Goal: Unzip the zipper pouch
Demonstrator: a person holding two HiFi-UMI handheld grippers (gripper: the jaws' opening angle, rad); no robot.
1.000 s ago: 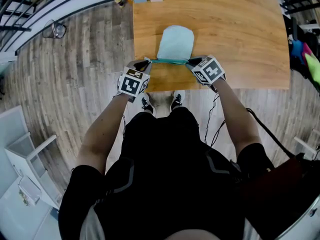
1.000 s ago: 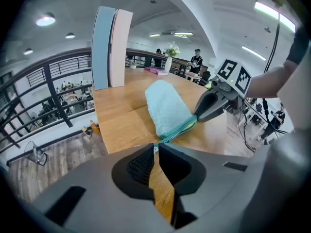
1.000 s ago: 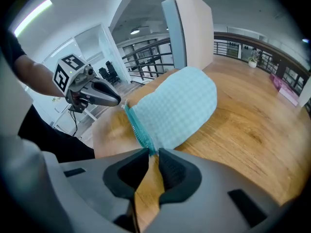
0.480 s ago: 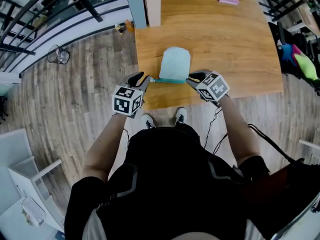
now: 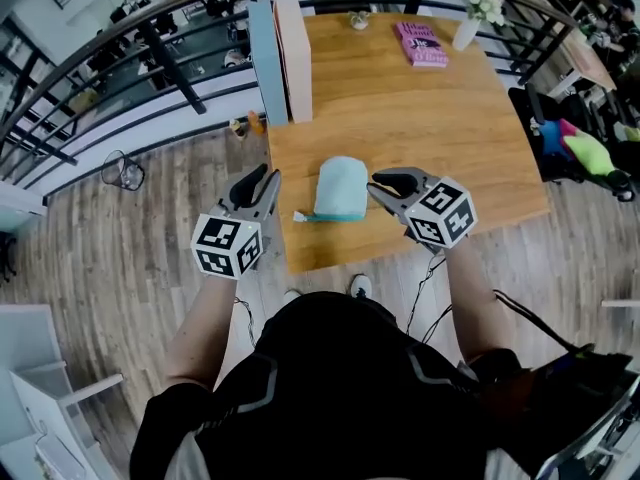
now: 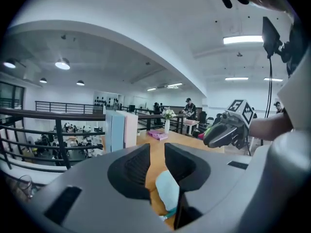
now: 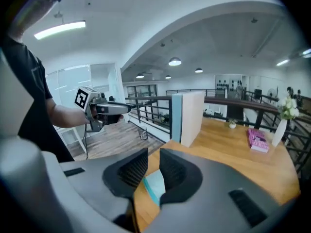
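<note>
Light wooden table [image 5: 450, 118] below: the pale-blue fabric zipper pouch [image 5: 340, 183] lies beneath and between my tools, its teal zipper edge [image 5: 335, 215] running crosswise, tail nearer my left gripper [image 5: 262, 180]. Its jaws have just been opening. The right gripper [image 5: 380, 186] has just been narrowing its jaws. Both stand part-open with nothing between them.

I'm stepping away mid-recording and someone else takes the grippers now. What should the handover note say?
Left gripper: open, empty, jaws just opened, held up clear of the wooden table.
Right gripper: open, empty, jaws just eased slightly closed, also held up.
Zipper pouch: lies flat on the table below and between them, teal zipper edge toward you, touched by neither.
Done: cannot tell whether the zipper is open.
Left: check it; if shut, regrip and unzip.
</note>
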